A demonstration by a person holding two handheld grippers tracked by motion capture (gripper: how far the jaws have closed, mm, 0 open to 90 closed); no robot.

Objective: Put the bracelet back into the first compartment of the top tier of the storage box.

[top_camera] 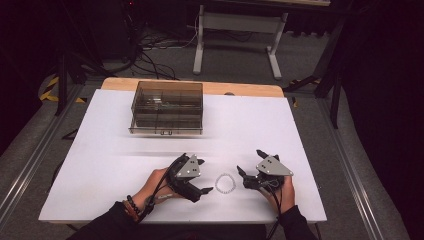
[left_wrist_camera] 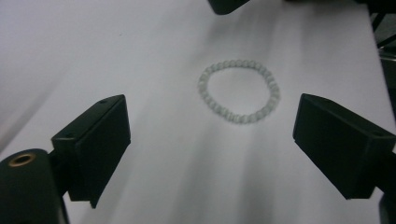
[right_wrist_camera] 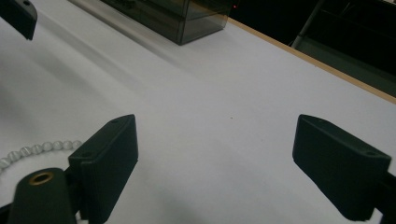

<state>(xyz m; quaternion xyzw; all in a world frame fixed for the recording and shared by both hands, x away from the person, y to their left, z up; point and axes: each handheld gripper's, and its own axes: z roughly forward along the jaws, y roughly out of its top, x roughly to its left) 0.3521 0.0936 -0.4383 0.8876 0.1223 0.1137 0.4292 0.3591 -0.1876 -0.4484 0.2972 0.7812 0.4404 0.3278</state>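
Note:
A bracelet of pale beads (top_camera: 216, 183) lies flat on the white table (top_camera: 125, 145), near the front edge, between the two grippers. My left gripper (top_camera: 204, 176) is just left of it, held in a hand, jaws wide apart. In the left gripper view the bracelet (left_wrist_camera: 236, 118) lies a little ahead of the left gripper (left_wrist_camera: 212, 116), with nothing between the pads. My right gripper (top_camera: 250, 161) sits just right of the bracelet, also open and empty. In the right gripper view (right_wrist_camera: 217, 126) a short arc of the beads (right_wrist_camera: 42, 148) shows at the lower left.
A smoky see-through box (top_camera: 167, 107) with compartments stands at the back of the table, left of centre; the right gripper view shows its corner (right_wrist_camera: 187, 18). A wooden edge (top_camera: 240, 89) runs behind the white surface. White desk legs (top_camera: 200, 45) stand on the floor beyond.

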